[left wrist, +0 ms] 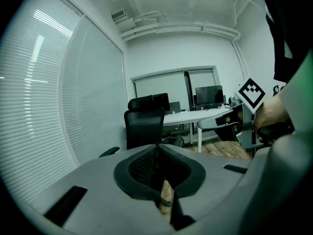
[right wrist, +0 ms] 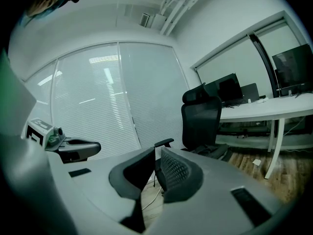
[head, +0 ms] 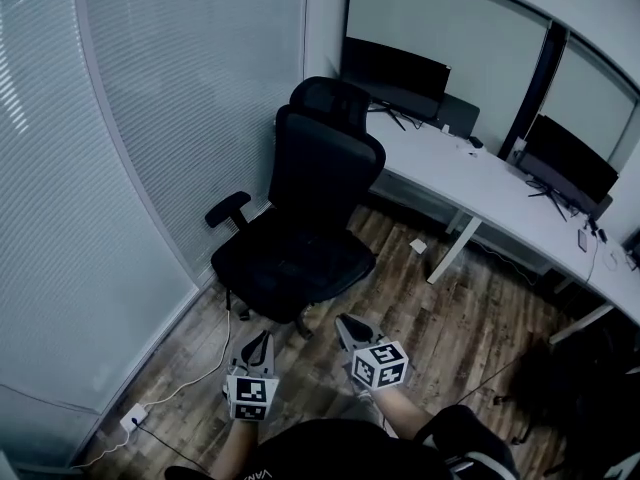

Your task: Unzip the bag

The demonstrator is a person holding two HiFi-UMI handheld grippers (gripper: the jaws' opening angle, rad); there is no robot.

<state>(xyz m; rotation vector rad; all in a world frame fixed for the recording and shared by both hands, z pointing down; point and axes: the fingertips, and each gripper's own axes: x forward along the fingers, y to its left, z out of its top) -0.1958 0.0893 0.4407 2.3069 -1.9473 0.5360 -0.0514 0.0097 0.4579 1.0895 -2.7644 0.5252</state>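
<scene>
Head view: left tool (head: 258,343) and right tool (head: 352,326) are carried low in front of the person, side by side, both aimed at the office chair (head: 320,168). That aim suggests the dark lumpy mass on its seat is the bag (head: 295,258), though I can't confirm it. It lies well apart from both.

Left gripper view: left tool pressed together on nothing, chair dead ahead.

Right gripper view: right tool barely parted, floor showing through the slit, nothing in it. The chair is ahead, out of reach.
</scene>
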